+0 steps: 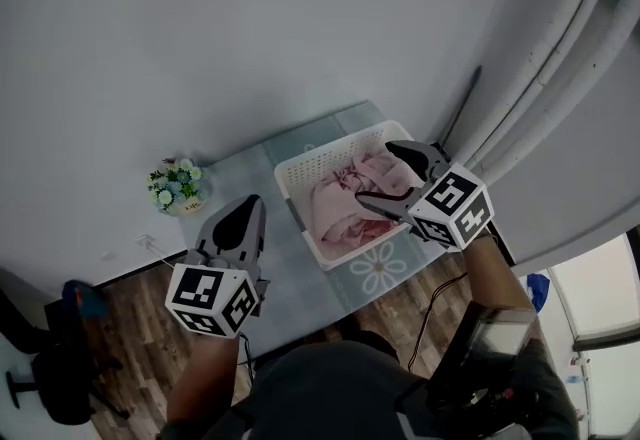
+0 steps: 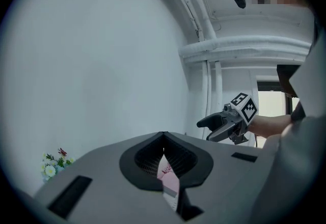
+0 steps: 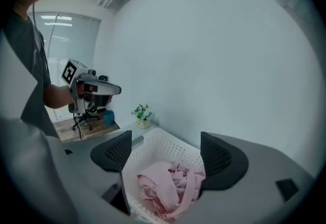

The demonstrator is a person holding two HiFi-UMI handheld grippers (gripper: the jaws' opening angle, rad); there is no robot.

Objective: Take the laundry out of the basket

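The right gripper (image 1: pixel 376 172) is hovering just right of centre in the head view, directly over the white basket (image 1: pixel 300 168). Its jaws are standing wide apart with nothing pressed between the pads. In the right gripper view, the pink laundry (image 3: pixel 170 187) is lying crumpled in the lower middle of the frame, below the two pads and untouched. The wide spread is probably meant to take in a thick bunch of cloth in one bite, and the aim looks set on the heap's middle.

The left gripper (image 1: pixel 245 213) is waiting at the lower left of the head view, over the pale table (image 1: pixel 290 273) beside the basket. Its jaws are pressed together and holding nothing. It seems to be keeping clear so the other has room, and staying near enough to help. A small pot of flowers (image 1: pixel 177 186) is sitting at the middle left, well apart from the basket. None of the laundry is out yet.
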